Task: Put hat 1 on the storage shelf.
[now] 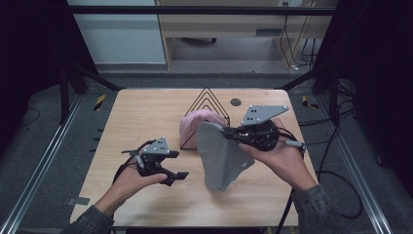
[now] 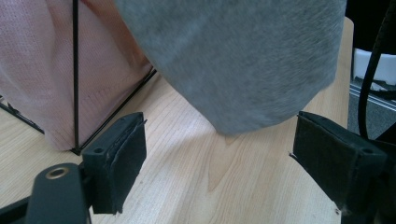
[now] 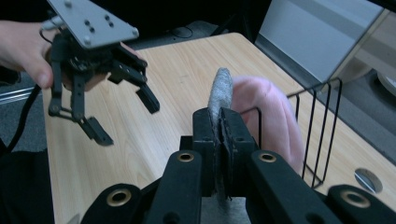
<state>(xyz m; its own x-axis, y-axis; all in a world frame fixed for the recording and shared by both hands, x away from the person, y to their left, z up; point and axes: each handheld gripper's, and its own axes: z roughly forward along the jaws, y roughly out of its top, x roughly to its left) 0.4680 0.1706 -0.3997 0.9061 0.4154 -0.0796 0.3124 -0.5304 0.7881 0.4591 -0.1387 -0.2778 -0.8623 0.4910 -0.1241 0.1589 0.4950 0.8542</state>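
High view: right gripper (image 1: pixel 228 131) is clamping one grey cloth (image 1: pixel 220 155); left gripper (image 1: pixel 178 175) is gaping empty; one pink cloth (image 1: pixel 194 127) is draping one wire rack (image 1: pixel 208 100) beyond.

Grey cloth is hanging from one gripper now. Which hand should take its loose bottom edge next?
Left. The left gripper is open with nothing between its jaws, beside the hanging grey cloth. The right gripper is shut on the cloth's top edge, so it probably can't regrasp.
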